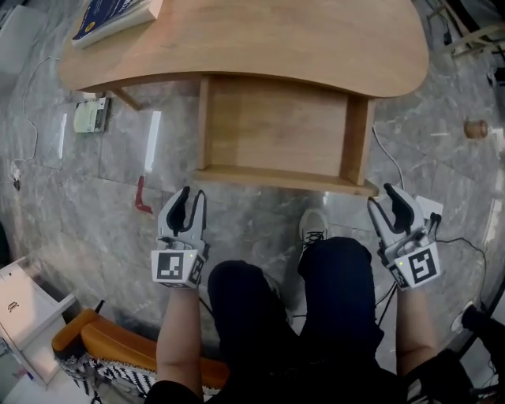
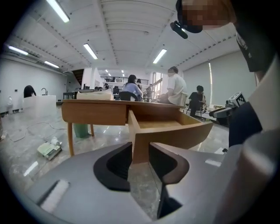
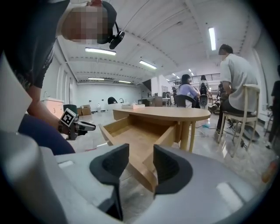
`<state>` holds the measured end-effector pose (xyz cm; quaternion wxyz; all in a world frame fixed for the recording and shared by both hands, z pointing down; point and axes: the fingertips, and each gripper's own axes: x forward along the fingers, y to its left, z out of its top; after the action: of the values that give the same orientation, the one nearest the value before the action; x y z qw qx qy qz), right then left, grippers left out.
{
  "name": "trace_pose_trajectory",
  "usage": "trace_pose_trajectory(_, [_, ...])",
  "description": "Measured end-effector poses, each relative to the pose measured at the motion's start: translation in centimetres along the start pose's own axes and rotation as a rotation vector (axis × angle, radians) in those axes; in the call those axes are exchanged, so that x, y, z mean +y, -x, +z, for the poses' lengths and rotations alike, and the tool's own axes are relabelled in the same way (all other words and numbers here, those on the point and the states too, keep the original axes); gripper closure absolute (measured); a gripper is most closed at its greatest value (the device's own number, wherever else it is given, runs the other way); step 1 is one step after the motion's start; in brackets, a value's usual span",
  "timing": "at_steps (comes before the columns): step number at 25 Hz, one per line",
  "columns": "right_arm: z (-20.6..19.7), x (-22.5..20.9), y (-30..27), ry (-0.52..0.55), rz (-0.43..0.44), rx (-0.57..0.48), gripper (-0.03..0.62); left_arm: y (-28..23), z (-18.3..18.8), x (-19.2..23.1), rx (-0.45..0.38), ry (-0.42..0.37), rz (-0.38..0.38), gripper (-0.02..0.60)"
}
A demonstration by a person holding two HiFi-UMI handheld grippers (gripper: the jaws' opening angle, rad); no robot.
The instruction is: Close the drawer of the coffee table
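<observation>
The wooden coffee table has its drawer pulled out toward me, empty inside. The drawer's front panel faces my knees. My left gripper hovers just short of the panel's left corner, jaws apart with nothing between them. My right gripper is open beside the right corner, clear of the wood. In the left gripper view the drawer corner shows beyond the open gripper. The right gripper view shows the drawer ahead of the open gripper.
A book lies on the table's left end. On the marble floor are a small package, a red object and cables. My legs and a shoe are below the drawer. An orange seat is at lower left. People sit behind the table.
</observation>
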<state>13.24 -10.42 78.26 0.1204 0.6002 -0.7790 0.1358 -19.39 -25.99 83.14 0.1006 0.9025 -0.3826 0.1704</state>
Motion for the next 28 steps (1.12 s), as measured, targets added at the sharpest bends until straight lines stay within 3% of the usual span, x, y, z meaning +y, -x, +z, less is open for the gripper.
trace_pose_trajectory(4, [-2.9, -0.3, 0.8, 0.041, -0.026, -0.011, 0.419, -1.5, -1.5, -0.1, -0.011, -0.054, -0.066, 0.343])
trace_pose_trajectory(8, [-5.6, -0.9, 0.3, 0.056, -0.06, -0.02, 0.399, -3.7, -1.5, -0.8, -0.059, -0.167, -0.162, 0.3])
trace_pose_trajectory(12, [-7.7, -1.2, -1.0, 0.06, -0.08, 0.006, 0.397, -4.7, -1.4, -1.1, -0.071, -0.199, -0.207, 0.295])
trace_pose_trajectory(18, [-7.9, -1.2, -1.9, 0.025, -0.068, 0.018, 0.387, -4.6, -1.3, -0.5, -0.059, -0.218, -0.214, 0.284])
trace_pose_trajectory(23, [-8.1, -1.4, -2.3, 0.005, -0.031, 0.023, 0.373, -4.7, -1.1, -0.7, -0.056, -0.155, -0.226, 0.284])
trace_pose_trajectory(28, [-8.1, -1.1, -2.3, 0.0, -0.032, 0.049, 0.373, -4.3, -1.2, -1.2, -0.043, -0.184, -0.194, 0.347])
